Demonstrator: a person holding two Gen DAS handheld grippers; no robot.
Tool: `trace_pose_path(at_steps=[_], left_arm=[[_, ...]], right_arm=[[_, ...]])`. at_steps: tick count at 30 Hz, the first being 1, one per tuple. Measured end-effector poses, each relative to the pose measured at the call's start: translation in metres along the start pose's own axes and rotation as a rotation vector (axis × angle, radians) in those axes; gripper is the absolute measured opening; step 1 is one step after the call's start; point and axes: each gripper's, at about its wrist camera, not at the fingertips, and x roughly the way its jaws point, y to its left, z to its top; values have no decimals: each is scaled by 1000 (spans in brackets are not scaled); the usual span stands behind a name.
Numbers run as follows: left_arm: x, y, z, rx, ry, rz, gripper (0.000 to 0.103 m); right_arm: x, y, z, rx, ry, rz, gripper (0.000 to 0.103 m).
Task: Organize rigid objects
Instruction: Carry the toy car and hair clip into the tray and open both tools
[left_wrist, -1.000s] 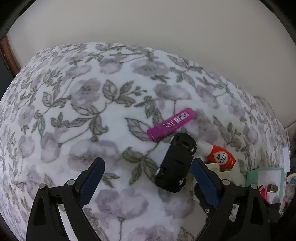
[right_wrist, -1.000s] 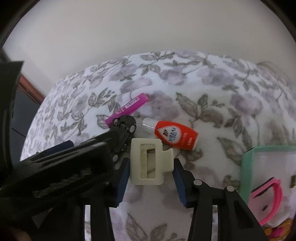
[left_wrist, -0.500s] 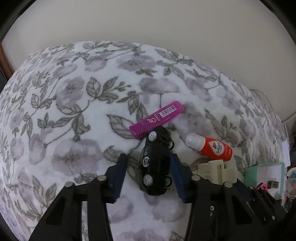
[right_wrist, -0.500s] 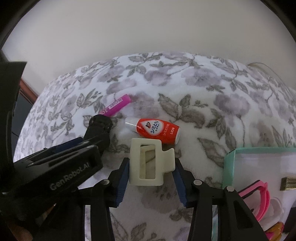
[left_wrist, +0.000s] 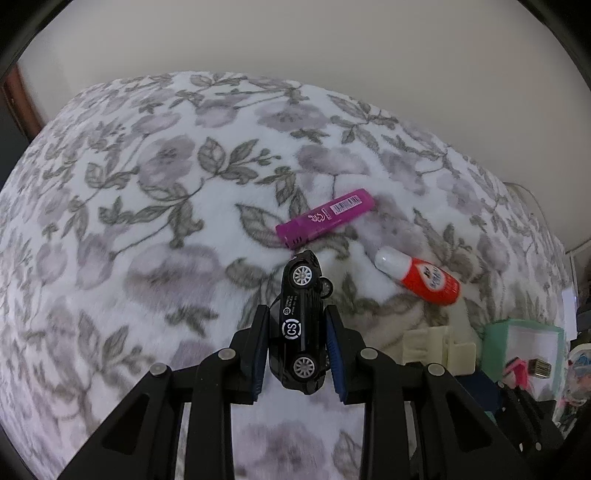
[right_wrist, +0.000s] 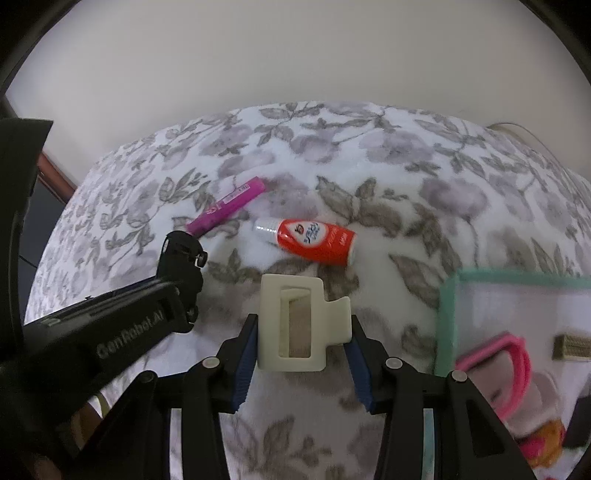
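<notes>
Left wrist view shows the left gripper (left_wrist: 297, 345) clamped on the sides of a black toy car (left_wrist: 301, 325), while the right gripper (right_wrist: 301, 343) pinches a cream hair clip (right_wrist: 295, 325), both lifted off the flowered blanket (left_wrist: 147, 221), probably bound for the green-rimmed box (right_wrist: 447, 317) at right

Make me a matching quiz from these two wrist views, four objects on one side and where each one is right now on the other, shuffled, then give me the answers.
Column one:
1. black toy car
2. cream hair clip
3. purple lighter
4. red bottle with white cap

Column two:
A. lying on the floral blanket, farthest from both cameras
B. clamped in the right claw
C. clamped in the left claw
D. lying on the blanket just beyond the hair clip in the right wrist view

Pairs: 1-C, 2-B, 3-A, 4-D
</notes>
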Motion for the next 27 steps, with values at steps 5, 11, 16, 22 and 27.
trace_pose_path(at_steps=[5, 11, 16, 22, 27], left_arm=[[-46, -16, -10, 8, -48, -5, 31], [-101, -50, -36, 46, -104, -33, 31], [-131, -86, -72, 92, -112, -77, 31], [-143, -122, -122, 161, -85, -143, 31], [-139, -136, -154, 188, -43, -176, 31]], right_arm=[[-40, -14, -12, 60, -36, 23, 48], [-98, -43, -33, 155, -78, 13, 48], [-141, -72, -54, 209, -102, -38, 48], [-169, -109, -95, 299, -81, -92, 48], [-176, -128, -122, 345, -45, -149, 48]])
